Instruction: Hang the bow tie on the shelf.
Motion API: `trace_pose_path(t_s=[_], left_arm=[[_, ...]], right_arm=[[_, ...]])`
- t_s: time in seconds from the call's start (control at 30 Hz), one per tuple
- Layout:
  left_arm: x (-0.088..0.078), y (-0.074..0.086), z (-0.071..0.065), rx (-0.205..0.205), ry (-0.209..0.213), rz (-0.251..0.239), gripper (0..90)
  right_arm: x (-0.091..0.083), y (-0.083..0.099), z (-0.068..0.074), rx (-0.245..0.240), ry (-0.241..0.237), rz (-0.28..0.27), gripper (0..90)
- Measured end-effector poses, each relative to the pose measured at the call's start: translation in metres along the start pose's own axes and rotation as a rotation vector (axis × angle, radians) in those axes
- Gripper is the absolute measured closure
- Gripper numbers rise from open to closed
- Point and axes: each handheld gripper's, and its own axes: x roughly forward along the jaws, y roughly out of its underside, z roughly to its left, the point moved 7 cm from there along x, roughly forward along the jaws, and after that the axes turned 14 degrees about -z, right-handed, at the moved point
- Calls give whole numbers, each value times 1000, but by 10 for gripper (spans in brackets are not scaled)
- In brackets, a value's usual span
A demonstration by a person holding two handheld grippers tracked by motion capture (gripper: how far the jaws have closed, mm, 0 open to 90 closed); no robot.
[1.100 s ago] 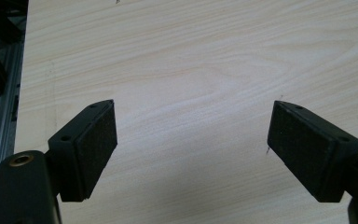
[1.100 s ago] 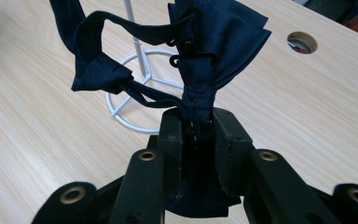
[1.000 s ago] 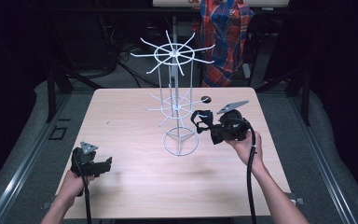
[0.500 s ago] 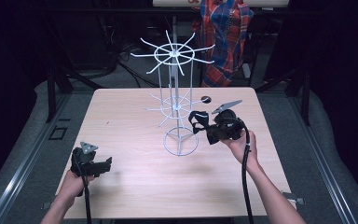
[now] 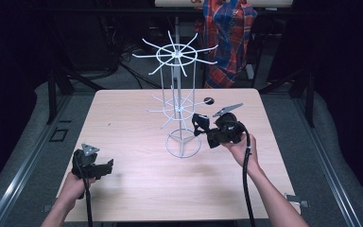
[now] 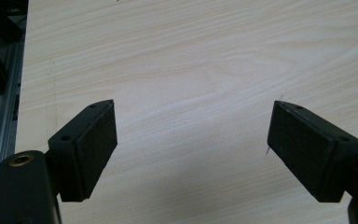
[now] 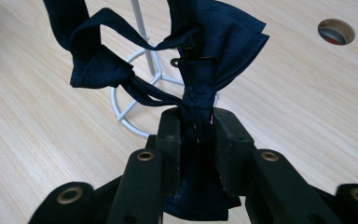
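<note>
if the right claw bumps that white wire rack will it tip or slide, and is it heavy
The white wire rack probably tips easily: it is tall, with a small ring base and wide spokes up top. It likely weighs little, being thin open wire, so a nudge may also slide it on the smooth table. The right claw, shut on the dark blue cloth, is close to its base.

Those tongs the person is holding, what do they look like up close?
Both are black. The left tongs end in two flat rectangular pads with a rough dark face and small screw holes. The right tongs have brass-ringed pivots. Each carries a grey three-cornered plate and trails a black cable. The forearms are sleeveless.
</note>
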Motion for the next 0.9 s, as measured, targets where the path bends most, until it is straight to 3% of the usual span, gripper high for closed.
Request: trace_pose_path(t_s=[0.9], left_arm=[[0,0,0,3,2,2,161]], right_arm=[[9,5,5,10,-12,2,664]])
